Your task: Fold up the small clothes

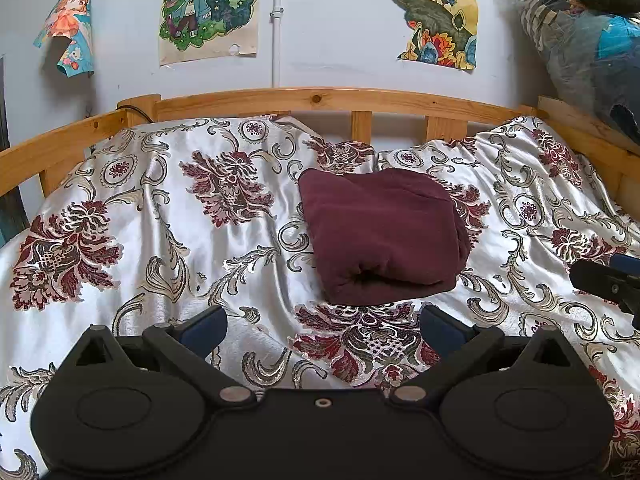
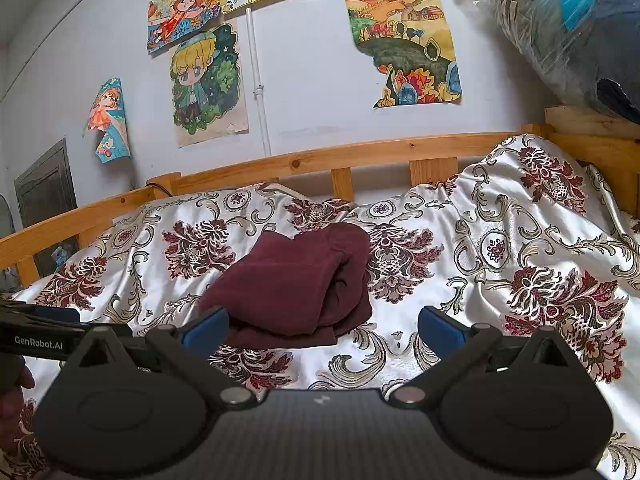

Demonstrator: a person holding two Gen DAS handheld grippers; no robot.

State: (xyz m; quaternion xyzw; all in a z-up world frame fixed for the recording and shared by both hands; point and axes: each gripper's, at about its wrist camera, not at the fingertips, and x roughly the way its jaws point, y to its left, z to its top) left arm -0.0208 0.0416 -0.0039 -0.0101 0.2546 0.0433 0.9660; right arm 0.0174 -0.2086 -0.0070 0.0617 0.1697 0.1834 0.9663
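A dark maroon garment point(image 1: 384, 236) lies folded into a compact bundle on the floral bedspread point(image 1: 160, 240), a little right of centre in the left wrist view. My left gripper point(image 1: 322, 326) is open just short of its near edge, touching nothing. In the right wrist view the same maroon bundle point(image 2: 296, 284) sits ahead and left of centre. My right gripper point(image 2: 322, 326) is open; its left blue fingertip point(image 2: 206, 330) overlaps the bundle's near corner in the image, and contact cannot be told. The right gripper's tip point(image 1: 608, 282) shows at the right edge of the left wrist view.
A wooden bed rail point(image 1: 320, 100) runs along the back and sides of the bed. Drawings point(image 1: 208, 8) hang on the white wall behind. A plastic-wrapped bundle point(image 2: 568, 36) is stacked at the far right. A hand point(image 2: 16, 384) and the left gripper's body point(image 2: 40, 340) show at the left edge.
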